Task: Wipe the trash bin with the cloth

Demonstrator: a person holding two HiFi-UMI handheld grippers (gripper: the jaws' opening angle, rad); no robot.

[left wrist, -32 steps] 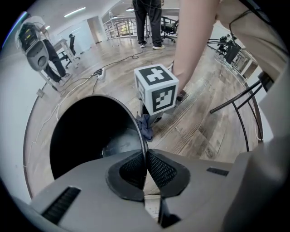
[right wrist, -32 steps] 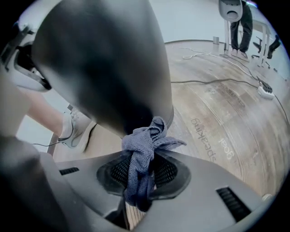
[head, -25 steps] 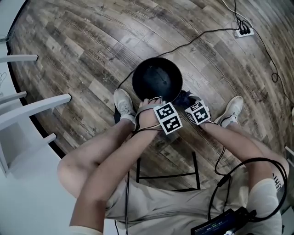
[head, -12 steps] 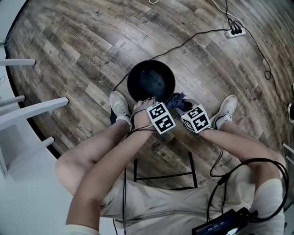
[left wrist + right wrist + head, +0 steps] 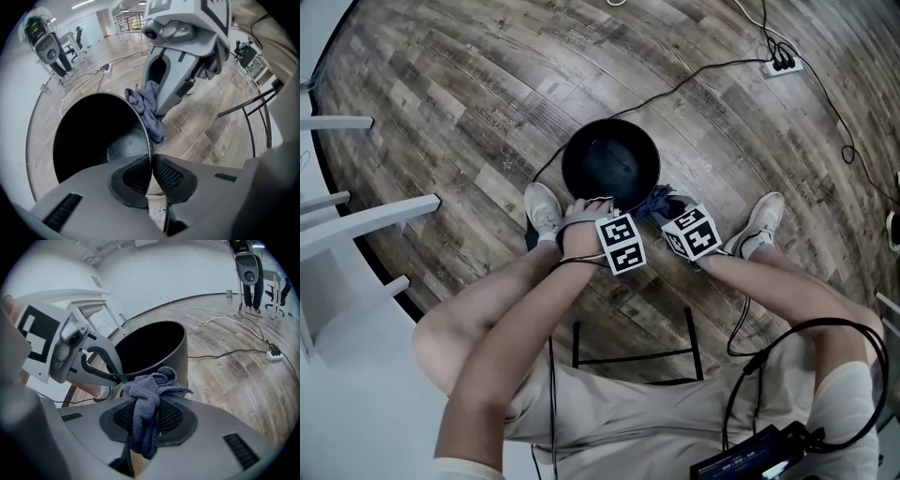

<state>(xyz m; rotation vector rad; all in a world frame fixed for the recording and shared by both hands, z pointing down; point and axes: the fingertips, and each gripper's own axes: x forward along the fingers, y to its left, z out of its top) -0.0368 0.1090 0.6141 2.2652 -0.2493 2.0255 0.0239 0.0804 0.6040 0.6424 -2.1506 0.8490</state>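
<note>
Plainly, the right gripper [image 5: 145,414] has its fingers [image 5: 172,418] closed on the cloth [image 5: 151,389]. The grey-blue wad fills the gap between them, bunching up above the pads and hanging below. Just past that bunch stands the trash bin [image 5: 174,357]. The cloth sits at its outer wall just under the rim, touching it or very nearly so.

The left gripper [image 5: 151,161] is pinched shut on the bin's thin rim, one finger inside the black opening and one outside. It is just beside the cloth, on the side of the bin nearest the person.

From above, the bin stands mouth-up on the wooden floor [image 5: 469,112], between the person's shoes. Both grippers meet at its near edge, the left one toward the middle and the right one further round to the right.

As I judge it, the left is steadying the bin. The wiping falls to the right, which would sweep the cloth round or down the wall, away from the left gripper's hold.
</note>
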